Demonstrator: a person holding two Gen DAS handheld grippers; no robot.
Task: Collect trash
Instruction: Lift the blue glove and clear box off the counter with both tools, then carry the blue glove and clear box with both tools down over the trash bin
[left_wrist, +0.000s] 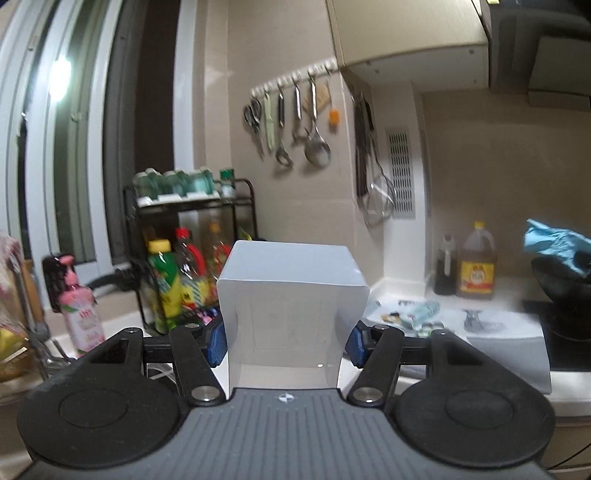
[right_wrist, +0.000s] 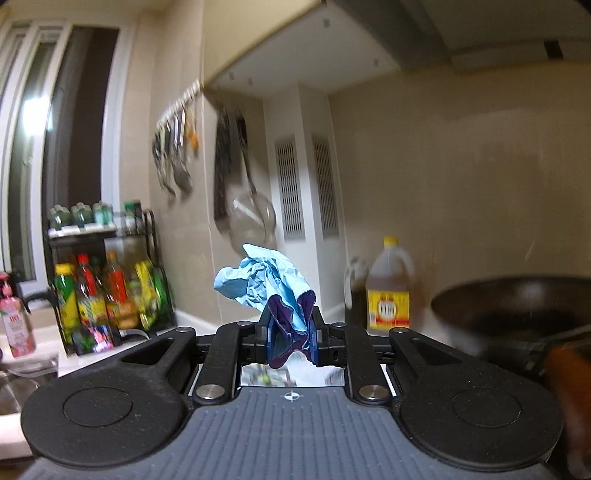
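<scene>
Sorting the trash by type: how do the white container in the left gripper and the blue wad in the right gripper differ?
The white container is rigid, boxy and open-topped; the blue wad is crumpled and shapeless. The container spreads its jaws wide; the wad sits in nearly closed jaws. Both are held aloft.

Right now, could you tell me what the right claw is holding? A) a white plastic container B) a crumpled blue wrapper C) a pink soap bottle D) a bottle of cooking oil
B: in the right wrist view the right claw is closed on a crumpled blue wrapper, which sticks up from between the pads.
</scene>
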